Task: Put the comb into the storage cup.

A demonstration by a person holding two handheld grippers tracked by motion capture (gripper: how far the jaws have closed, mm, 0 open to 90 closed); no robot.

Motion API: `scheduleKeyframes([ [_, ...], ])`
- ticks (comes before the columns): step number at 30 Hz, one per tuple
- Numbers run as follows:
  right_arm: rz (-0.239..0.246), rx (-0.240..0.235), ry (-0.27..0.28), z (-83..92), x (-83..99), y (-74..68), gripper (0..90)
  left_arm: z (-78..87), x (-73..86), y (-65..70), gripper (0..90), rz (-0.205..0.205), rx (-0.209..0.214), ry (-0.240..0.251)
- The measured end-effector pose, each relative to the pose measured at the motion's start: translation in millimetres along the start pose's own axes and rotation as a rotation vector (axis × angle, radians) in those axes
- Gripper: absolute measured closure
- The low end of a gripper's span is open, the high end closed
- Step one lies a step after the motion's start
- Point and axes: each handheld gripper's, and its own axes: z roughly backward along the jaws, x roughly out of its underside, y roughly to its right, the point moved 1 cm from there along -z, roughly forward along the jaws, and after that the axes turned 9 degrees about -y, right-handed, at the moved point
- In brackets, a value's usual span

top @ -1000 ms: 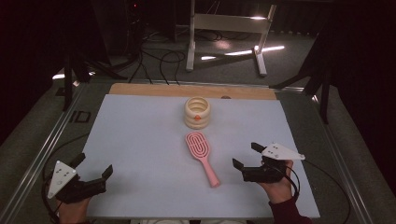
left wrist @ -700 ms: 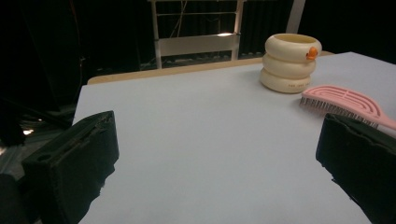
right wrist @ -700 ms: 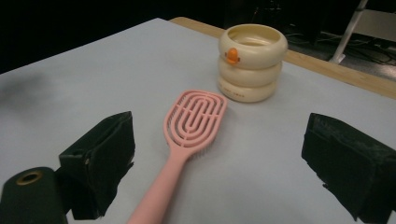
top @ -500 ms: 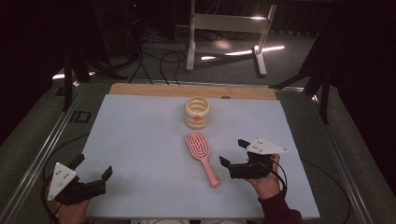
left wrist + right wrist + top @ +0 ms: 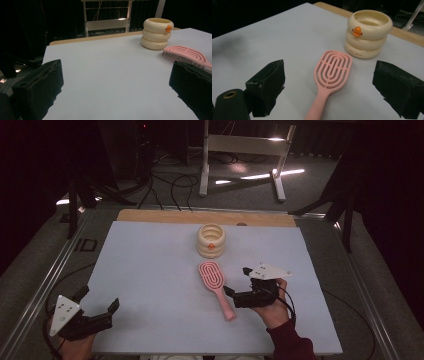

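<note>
The pink plastic hairbrush (image 5: 216, 287), an oval slotted paddle with a slim round handle, lies bristles-down near the middle of the table (image 5: 150, 270), its handle pointing toward the near edge. The right gripper (image 5: 239, 281) sits just beside that handle with its jaws spread wide, holding nothing; in the right gripper view the brush (image 5: 329, 82) lies between the two black jaws. The left gripper (image 5: 100, 302) rests near the near left corner, jaws also apart and empty.

The likely risk is the handle: it is thin, smooth and glossy, so a closing grip could pinch off-centre and let the brush roll or pivot on its bristles. A push forward might also slide the head into the cream ringed ceramic-looking cup with a duck face (image 5: 211, 240), standing just beyond it toward the far edge.
</note>
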Motion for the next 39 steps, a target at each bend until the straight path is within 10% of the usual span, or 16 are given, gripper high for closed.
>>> scheduleKeyframes([
  [25, 0.02, -0.064, -0.09, -32.4, -0.3, -19.5, 24.4, -1.1, 2.2, 0.1, 0.0, 0.001, -0.005, -0.011],
  [34, 0.011, -0.076, -0.126, -40.5, 3.7, -21.0, 46.5, -1.9, 3.1, 0.0, 0.0, 0.003, -0.004, -0.014],
  [35, 0.048, -0.106, -0.165, -48.9, 8.5, -24.6, 80.8, -2.1, 3.2, 0.2, 0.0, 0.003, -0.004, -0.015],
  [39, 0.065, -0.105, -0.19, -54.6, 10.3, -28.4, 90.0, -2.1, 3.1, 1.0, 0.0, 0.002, -0.005, -0.015],
])
